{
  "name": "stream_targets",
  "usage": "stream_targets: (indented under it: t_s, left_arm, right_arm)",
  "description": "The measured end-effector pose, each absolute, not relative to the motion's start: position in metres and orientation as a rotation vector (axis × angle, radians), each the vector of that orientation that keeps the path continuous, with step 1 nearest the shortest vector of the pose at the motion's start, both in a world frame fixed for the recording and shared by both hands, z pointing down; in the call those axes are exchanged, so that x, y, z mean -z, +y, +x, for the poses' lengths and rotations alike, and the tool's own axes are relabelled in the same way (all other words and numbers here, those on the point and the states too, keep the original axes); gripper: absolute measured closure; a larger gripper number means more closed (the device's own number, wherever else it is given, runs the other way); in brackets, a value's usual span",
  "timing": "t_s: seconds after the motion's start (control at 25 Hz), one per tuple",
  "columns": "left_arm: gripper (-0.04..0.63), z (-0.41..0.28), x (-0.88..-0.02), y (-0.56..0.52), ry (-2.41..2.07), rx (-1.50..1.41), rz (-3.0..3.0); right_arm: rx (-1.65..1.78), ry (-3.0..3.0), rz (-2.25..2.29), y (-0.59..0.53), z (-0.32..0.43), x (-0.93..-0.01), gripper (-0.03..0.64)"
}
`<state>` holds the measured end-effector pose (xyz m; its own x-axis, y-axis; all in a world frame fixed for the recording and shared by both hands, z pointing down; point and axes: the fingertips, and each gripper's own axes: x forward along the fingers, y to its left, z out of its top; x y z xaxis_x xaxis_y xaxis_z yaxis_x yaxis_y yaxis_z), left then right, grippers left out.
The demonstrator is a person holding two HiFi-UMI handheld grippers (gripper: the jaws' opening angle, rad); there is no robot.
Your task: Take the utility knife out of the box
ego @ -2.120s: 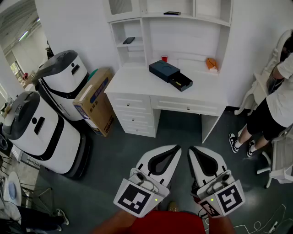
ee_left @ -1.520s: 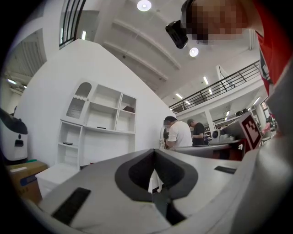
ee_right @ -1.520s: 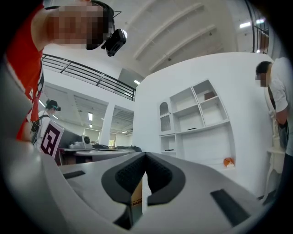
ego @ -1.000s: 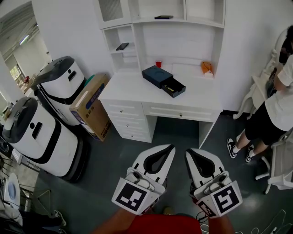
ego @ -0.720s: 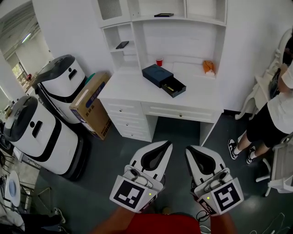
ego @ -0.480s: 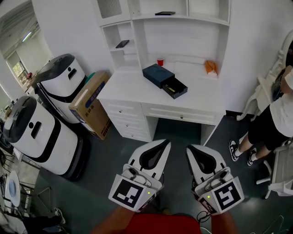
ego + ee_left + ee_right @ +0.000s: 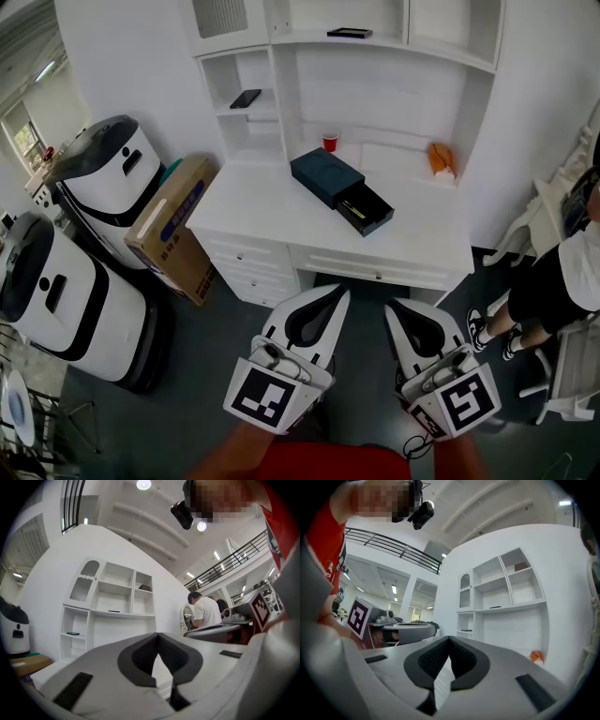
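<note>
Jaws on the left gripper (image 7: 330,292) and right gripper (image 7: 393,307) are pressed together, both empty. Well ahead, between the two on the white desk surface (image 7: 272,202), sits the dark navy rectangular box (image 7: 324,174). A slim yellowish utility knife (image 7: 353,204) lies lengthwise in its open drawer (image 7: 367,210), about equally far from either.

No words or numbers can be read here. The brown cardboard box (image 7: 161,236) has a blue label, too small to read.

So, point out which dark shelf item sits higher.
The flat dark item on the top shelf; the other dark item lies lower, in the left cubby.
</note>
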<state>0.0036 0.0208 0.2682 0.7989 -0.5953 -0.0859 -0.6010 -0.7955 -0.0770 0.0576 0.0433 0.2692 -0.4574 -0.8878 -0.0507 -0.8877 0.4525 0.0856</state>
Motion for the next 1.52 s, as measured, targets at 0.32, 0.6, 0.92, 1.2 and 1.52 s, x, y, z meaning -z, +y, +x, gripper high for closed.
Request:
stream_targets:
  t_s: [0.32, 0.6, 0.92, 1.2, 1.52]
  left_arm:
    - [0.571, -0.015, -0.270, -0.101, 0.936, -0.093, -2.902]
    - [0.571, -0.011, -0.277, -0.171, 0.900, -0.093, -2.931]
    - [0.571, -0.004, -0.286, -0.227, 0.936, -0.082, -2.935]
    - [0.571, 0.015, -0.293, -0.278, 0.991, -0.061, -2.915]
    - [0.571, 0.048, -0.307, -0.334, 1.073, -0.037, -2.871]
  right_arm:
    - [0.163, -2.626, 1.660, -0.078, 0.045, -0.272, 0.620]
    - [0.136, -2.567, 1.670, -0.144, 0.046, -0.278, 0.618]
    - [0.101, -2.555, 1.654, -0.205, 0.061, -0.288, 0.617]
    - [0.125, -2.556, 1.597, -0.259, 0.084, -0.299, 0.601]
    - [0.087, -2.524, 1.429, -0.316, 0.109, -0.331, 0.581]
